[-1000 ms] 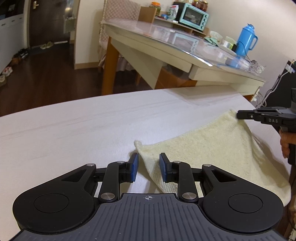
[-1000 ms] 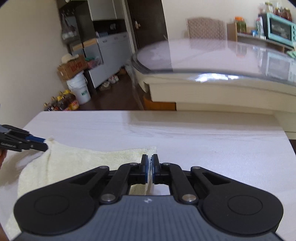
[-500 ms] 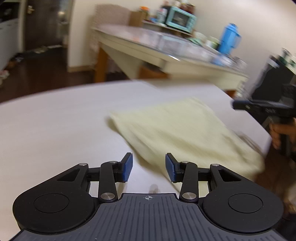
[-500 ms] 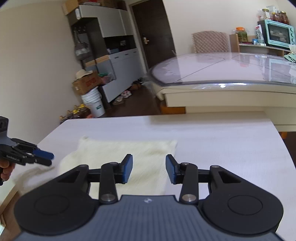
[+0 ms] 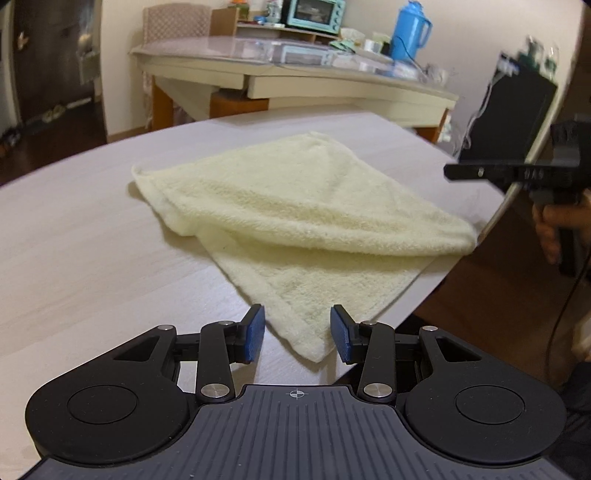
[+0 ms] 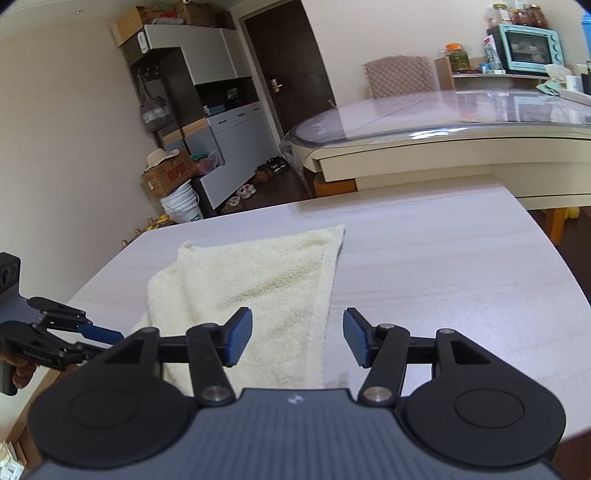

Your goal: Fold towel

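A cream towel [image 5: 295, 206] lies on the pale table [image 5: 74, 240], folded over itself with a lower layer poking out toward me. My left gripper [image 5: 297, 338] is open and empty, its jaws straddling the towel's near corner just above it. In the right wrist view the towel [image 6: 258, 280] lies ahead, and my right gripper [image 6: 297, 341] is open and empty above its near edge. The right gripper also shows at the right of the left wrist view [image 5: 517, 175], off the table's edge. The left gripper shows at the left of the right wrist view [image 6: 77, 334].
A glass-topped dining table [image 5: 295, 70] stands behind, with a teal toaster oven [image 5: 314, 13] and a blue thermos [image 5: 410, 29]. The table's right edge [image 5: 491, 229] drops off near the towel. Cabinets, a box and a bucket [image 6: 184, 206] stand at the far left.
Both grippers let go of the towel, opened and pulled back and up. The towel now lies folded on the table.
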Tool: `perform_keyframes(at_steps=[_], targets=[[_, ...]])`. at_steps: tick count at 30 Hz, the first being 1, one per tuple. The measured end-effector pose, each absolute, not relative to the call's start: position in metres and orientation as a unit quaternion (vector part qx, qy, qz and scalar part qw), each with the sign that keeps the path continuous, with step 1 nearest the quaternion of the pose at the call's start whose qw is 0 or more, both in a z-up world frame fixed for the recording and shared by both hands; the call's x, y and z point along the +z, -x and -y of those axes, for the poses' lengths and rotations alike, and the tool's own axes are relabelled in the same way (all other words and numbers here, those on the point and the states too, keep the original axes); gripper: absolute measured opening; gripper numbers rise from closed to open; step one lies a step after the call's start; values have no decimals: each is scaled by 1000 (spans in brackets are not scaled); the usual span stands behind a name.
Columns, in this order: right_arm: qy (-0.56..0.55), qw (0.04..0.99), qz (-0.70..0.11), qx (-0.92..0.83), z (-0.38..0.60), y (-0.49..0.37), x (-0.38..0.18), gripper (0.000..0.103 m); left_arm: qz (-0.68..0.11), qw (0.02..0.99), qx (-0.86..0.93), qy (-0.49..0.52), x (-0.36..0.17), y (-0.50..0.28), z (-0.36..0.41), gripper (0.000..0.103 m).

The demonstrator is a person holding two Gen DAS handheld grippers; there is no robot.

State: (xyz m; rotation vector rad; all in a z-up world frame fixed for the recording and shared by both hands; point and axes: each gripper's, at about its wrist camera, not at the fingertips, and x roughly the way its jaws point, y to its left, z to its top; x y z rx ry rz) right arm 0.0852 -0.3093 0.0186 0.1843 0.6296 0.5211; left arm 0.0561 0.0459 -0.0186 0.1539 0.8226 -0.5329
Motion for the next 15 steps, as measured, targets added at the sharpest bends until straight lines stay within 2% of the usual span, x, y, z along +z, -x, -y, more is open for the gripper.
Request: perform_keyframes(at_steps=[1, 2, 3, 11, 15], targets=[[-92, 913, -306, 252, 310, -84, 18, 59, -392, 880, -251, -90, -19, -54, -41, 33], [-94, 913, -307, 253, 311, -84, 18, 59, -393, 880, -250, -94, -18, -52, -38, 18], [-94, 913, -307, 253, 311, -83, 18, 59, -396, 878, -251, -94, -18, -49, -38, 10], [-84, 910, -290, 284, 318, -61, 17, 61, -413, 880, -225, -66, -17, -21, -64, 9], [-6, 907, -269, 325, 312, -39, 15, 68, -413, 886, -208, -35, -16, -14, -81, 12]])
